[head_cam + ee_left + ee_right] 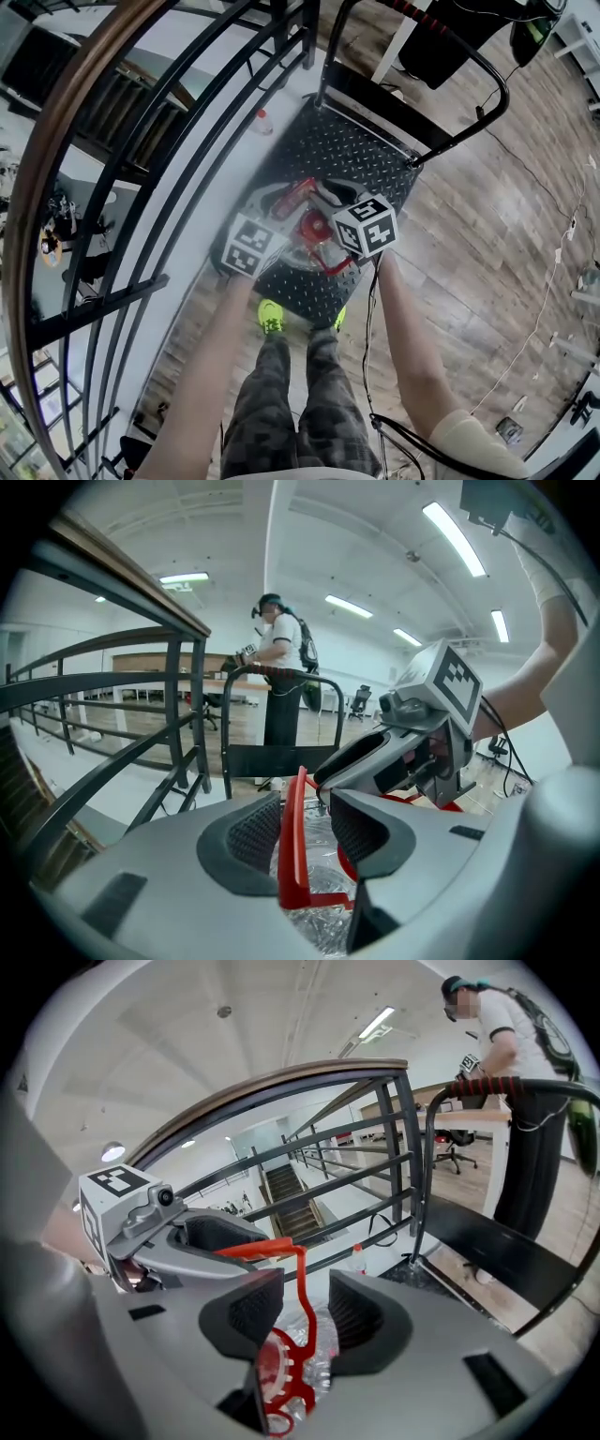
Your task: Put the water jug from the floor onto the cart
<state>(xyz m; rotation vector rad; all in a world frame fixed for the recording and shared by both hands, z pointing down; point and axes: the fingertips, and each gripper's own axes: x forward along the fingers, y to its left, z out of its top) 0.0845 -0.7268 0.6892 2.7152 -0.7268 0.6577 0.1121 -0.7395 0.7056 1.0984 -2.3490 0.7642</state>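
A clear water jug [281, 246] with a red cap [314, 228] and a red carrying handle [296, 194] stands on the black tread-plate deck of the cart [352, 150]. My left gripper [286, 208] and right gripper [323, 208] meet over the jug's top. In the left gripper view the left gripper [300, 832] is open, with the red handle [292, 841] upright between its pads, nearer the left pad. In the right gripper view the right gripper [305, 1312] is open too, and a thin handle [302, 1283] strut passes between its pads above the cap [272, 1368].
A black metal railing [141, 187] with a wooden top rail runs along the left. The cart's push bar [487, 84] rises at the far end. A small bottle [263, 122] stands beside the cart. A person [281, 667] stands behind the cart. My yellow shoes [270, 314] touch the deck's near edge.
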